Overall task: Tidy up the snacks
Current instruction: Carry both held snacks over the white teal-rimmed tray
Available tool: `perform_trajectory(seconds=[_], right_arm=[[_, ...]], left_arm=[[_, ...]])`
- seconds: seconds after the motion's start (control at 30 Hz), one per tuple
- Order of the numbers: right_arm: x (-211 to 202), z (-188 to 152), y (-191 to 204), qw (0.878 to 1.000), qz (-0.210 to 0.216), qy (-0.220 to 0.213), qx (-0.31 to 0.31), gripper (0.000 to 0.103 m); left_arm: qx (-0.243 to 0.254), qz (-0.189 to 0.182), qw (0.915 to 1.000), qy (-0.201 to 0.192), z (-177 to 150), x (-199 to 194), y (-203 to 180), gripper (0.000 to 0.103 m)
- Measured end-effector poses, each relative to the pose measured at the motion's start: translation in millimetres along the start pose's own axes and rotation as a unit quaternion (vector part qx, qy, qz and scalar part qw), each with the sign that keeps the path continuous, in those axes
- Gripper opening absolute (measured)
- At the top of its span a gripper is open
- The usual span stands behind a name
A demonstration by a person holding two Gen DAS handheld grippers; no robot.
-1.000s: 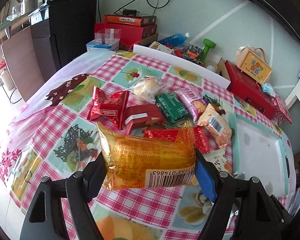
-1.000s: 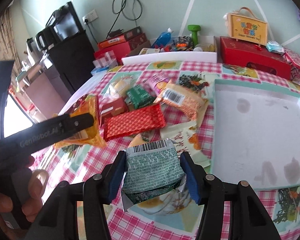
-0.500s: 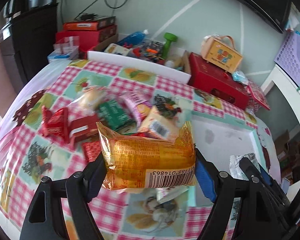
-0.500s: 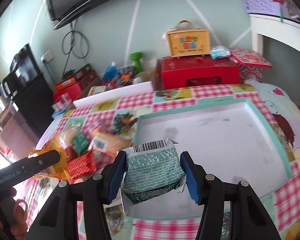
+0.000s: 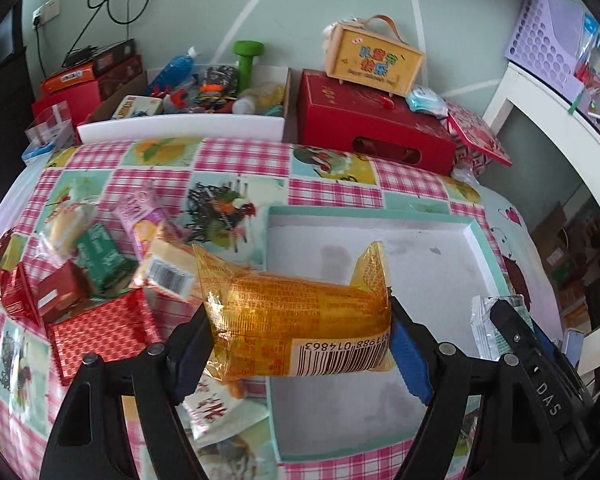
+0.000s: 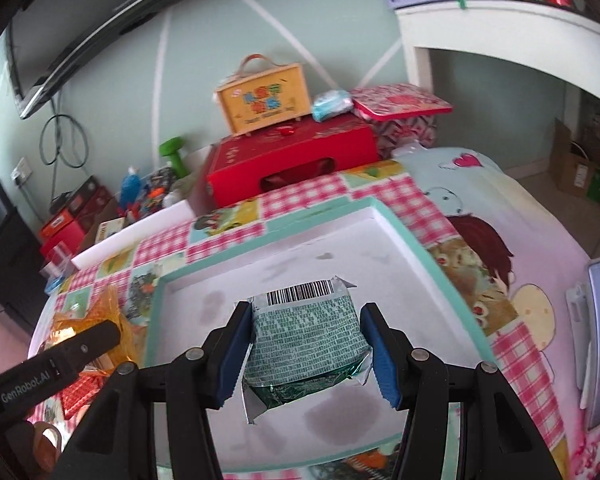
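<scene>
**Two packets over the tray**

The left gripper [image 5: 300,336] pinched a crinkly orange foil snack packet [image 5: 296,320] above the shallow white tray with a teal rim [image 5: 380,213]. The right gripper [image 6: 306,344] clamped a green printed foil packet [image 6: 305,344] there too. Slippery wrappers could slide free; both hands crowding one tray could collide.

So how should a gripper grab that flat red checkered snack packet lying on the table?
The red checkered packet lies flat on the tablecloth, so coming straight down from above looks best. Pinch across its shorter width near the middle, fingers on its two long edges. Other snacks crowd its far side, and the near edges look freer. Its flatness may make the edges hard to catch.
</scene>
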State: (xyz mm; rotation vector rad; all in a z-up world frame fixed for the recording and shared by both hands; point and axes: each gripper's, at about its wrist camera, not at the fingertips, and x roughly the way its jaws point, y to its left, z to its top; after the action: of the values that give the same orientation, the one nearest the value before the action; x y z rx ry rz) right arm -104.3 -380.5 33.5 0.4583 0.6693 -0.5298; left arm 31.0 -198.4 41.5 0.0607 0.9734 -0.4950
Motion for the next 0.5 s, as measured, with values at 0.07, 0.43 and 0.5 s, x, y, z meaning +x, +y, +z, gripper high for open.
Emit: perform_trajectory(seconds=[0.07,0.43,0.5], right_arm=[[8.8,0.4,-10.7,1.000,-0.011,0.010,0.012,0.058],[27.7,4.2,-35.0,0.998,-0.062,0.026,0.019,0.058],[29.2,4.5,-36.6,0.997,-0.066,0.030,0.019,0.058]], left_arm=[[0.008,-0.001,0.9999,0.007,-1.0,12.7,-6.4,0.081],[0.027,0.001,0.9993,0.027,-1.8,56.9,-26.5,0.081],[0.030,0.001,0.9992,0.026,-0.7,59.0,-27.9,0.081]])
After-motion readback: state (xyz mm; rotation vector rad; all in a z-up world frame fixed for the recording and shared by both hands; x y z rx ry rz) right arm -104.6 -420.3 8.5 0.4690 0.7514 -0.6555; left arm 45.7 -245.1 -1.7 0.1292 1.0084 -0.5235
